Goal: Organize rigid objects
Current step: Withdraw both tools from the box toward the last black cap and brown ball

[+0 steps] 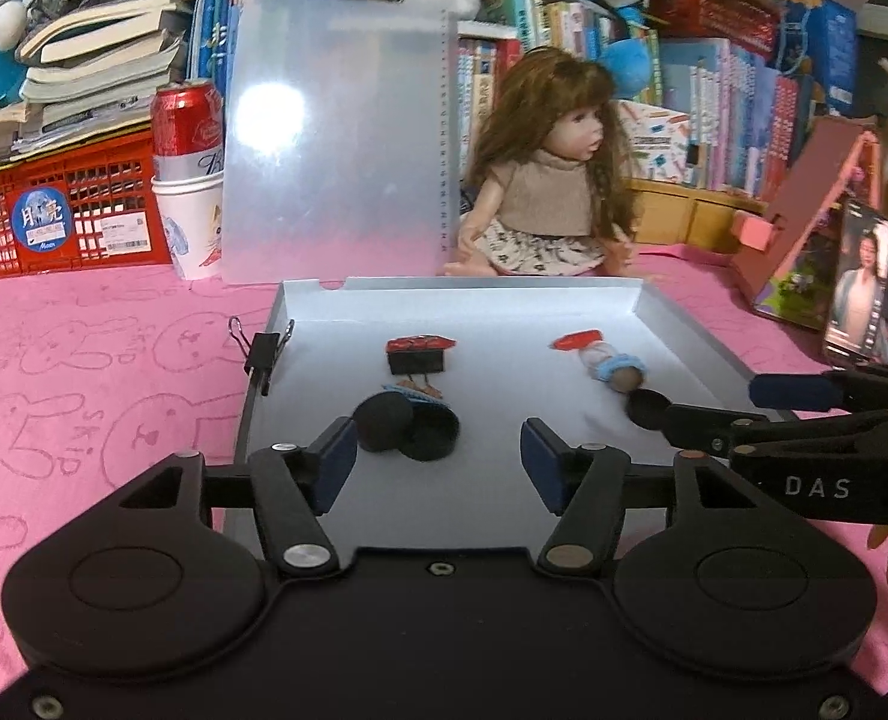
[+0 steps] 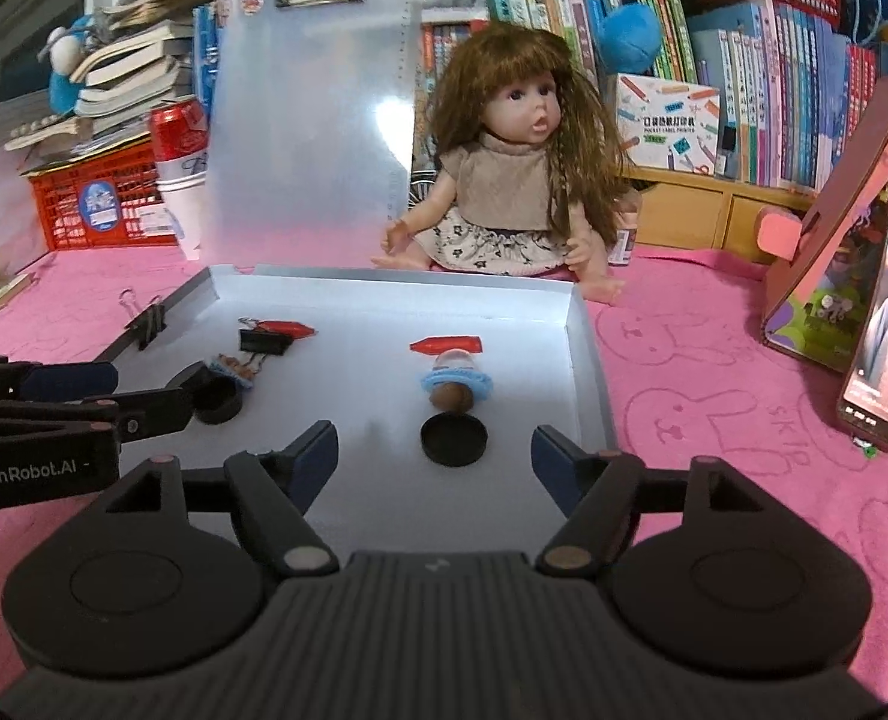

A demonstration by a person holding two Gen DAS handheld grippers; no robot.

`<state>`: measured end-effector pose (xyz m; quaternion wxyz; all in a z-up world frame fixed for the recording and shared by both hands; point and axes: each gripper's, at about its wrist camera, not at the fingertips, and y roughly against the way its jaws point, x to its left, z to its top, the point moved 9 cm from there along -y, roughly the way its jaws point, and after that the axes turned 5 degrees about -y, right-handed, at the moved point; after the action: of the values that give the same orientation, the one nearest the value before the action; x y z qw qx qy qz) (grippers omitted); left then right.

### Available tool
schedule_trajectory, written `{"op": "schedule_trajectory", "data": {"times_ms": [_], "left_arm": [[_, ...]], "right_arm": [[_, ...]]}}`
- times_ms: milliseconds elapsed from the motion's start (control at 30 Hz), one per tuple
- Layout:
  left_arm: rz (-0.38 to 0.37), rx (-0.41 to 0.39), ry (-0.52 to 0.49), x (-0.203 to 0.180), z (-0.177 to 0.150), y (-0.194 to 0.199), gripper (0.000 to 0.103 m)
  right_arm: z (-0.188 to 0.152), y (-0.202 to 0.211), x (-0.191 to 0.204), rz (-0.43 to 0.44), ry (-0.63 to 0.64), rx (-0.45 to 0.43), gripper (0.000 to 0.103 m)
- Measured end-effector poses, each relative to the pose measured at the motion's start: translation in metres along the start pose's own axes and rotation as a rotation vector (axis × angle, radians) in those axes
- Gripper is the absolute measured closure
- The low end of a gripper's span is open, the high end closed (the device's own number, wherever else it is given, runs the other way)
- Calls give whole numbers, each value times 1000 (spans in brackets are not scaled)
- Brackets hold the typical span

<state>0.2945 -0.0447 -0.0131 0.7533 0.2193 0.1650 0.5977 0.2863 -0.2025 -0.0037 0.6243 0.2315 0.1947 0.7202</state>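
Note:
A shallow silver tray (image 1: 678, 324) lies on the pink cloth. In it are a black binder clip (image 1: 417, 357) with a red piece on top, two black round caps (image 1: 408, 432), and a small stamp with a blue frill (image 1: 615, 369) beside a red cap (image 1: 576, 339). My left gripper (image 1: 438, 468) stands open just short of the black caps, with nothing between its pads. My right gripper (image 2: 435, 456) is open too, with a black round cap (image 2: 453, 438) and the blue-frilled stamp (image 2: 456, 387) lying just ahead of it. Each gripper reaches into the other's view, the left gripper (image 2: 138, 393) from the left.
A binder clip (image 1: 261, 351) is clamped on the tray's left rim. Behind the tray stand a translucent clipboard (image 1: 336, 138), a doll (image 1: 552, 180), a red can in a paper cup (image 1: 186, 180) and a red crate (image 1: 54, 210). A phone (image 2: 885, 324) leans at the right, and books line the back.

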Motion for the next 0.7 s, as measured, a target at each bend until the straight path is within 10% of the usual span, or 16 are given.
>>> {"op": "schedule_trajectory", "data": {"times_ms": [700], "left_arm": [[-100, -35, -89, -42, -50, 96, 37]], "right_arm": [[-44, 90, 23, 43, 189, -36, 21]]}}
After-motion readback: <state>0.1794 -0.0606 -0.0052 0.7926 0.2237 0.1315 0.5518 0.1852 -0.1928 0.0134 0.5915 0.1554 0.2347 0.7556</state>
